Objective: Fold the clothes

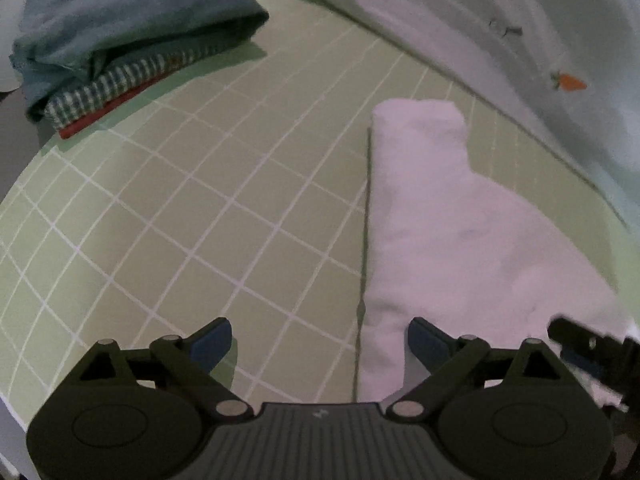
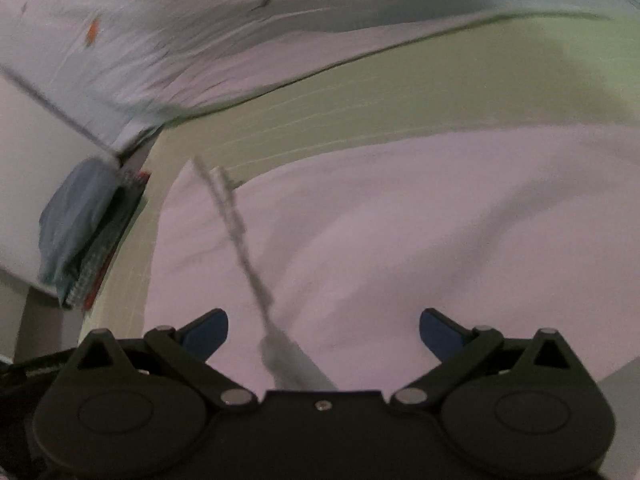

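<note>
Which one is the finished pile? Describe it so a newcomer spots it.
Start at the green gridded mat. At its far left corner sits a stack of folded clothes: blue on top, checked beneath, red at the bottom. The white garment beside it is a single plain piece.

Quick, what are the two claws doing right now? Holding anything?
Left claw: open, holding nothing.
Right claw: open, holding nothing, over the white cloth.

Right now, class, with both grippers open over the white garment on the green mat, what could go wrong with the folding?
1. The white garment lies loose with no pad on it, so its fold may slump.
2. The right gripper view is blurred; a hasty grasp may miss.
3. The folded stack sits near the mat edge and could get knocked.
</note>
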The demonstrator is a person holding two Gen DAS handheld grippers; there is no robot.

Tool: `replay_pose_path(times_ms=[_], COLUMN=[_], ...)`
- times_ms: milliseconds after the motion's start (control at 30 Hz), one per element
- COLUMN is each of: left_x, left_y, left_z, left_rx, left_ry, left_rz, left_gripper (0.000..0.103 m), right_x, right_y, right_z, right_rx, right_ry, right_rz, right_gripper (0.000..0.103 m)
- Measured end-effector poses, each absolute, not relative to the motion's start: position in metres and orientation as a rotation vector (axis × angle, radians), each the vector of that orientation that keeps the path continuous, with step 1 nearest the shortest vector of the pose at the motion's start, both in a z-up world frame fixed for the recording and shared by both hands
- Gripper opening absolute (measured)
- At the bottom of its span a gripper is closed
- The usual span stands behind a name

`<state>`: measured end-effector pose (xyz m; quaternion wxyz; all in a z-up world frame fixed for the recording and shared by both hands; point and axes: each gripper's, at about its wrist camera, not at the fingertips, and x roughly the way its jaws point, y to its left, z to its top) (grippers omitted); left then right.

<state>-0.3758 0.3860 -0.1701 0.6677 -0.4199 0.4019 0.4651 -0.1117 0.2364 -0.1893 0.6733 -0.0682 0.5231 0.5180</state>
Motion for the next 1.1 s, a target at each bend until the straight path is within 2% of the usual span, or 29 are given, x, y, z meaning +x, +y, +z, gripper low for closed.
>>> replay_pose_path(times_ms=[167,400,467,500,533,667,700,800,867,900,967,1000,1100], left_x=[-0.376,-0.378,-0.376,-0.375,-0.373,-0.366,-0.366,-0.365,-0.364,-0.362,-0.359,-0.358,-0.357], left_y=[0.395,0.398,0.396,0.395,0.393,0.386,0.386,0.383,0.381,0.379,0.377,0.376,0.376], left_z=[-0.182,-0.187,-0.187,-0.186,-0.186,-0.183,-0.181,-0.181,-0.181,-0.181,-0.181,-0.180,-0.179], left_rx=[-0.971,-0.986,-0.971,-0.965,-0.960,-0.941,-0.938,-0.930,-0.917,-0.906,-0.890,-0.888,-0.893], left_ry=[0.948,0.954,0.962,0.965,0.968,0.981,0.981,0.977,0.974,0.978,0.982,0.982,0.984], left_rz=[1.037,1.043,1.050,1.056,1.060,1.072,1.073,1.079,1.086,1.088,1.093,1.096,1.093], left_gripper=[0.101,0.103,0.103,0.103,0.103,0.103,0.103,0.103,0.103,0.103,0.103,0.103,0.103], right_x=[-0.133,-0.152,-0.153,-0.154,-0.155,-0.161,-0.160,-0.162,-0.163,-0.165,-0.172,-0.173,-0.168], right_y=[0.271,0.291,0.293,0.294,0.294,0.296,0.296,0.298,0.299,0.301,0.305,0.304,0.296], right_z=[-0.191,-0.195,-0.194,-0.194,-0.194,-0.196,-0.197,-0.199,-0.201,-0.202,-0.201,-0.200,-0.198], right_rx=[-0.243,-0.311,-0.312,-0.310,-0.310,-0.329,-0.315,-0.275,-0.255,-0.260,-0.317,-0.337,-0.301], right_ry=[1.133,1.075,1.061,1.062,1.066,1.063,1.070,1.088,1.080,1.062,1.010,0.995,1.012], right_rz=[1.241,1.313,1.316,1.325,1.335,1.355,1.350,1.384,1.409,1.414,1.385,1.372,1.360], right_gripper=[0.102,0.084,0.075,0.049,0.045,0.048,0.052,0.078,0.081,0.079,0.058,0.042,0.025])
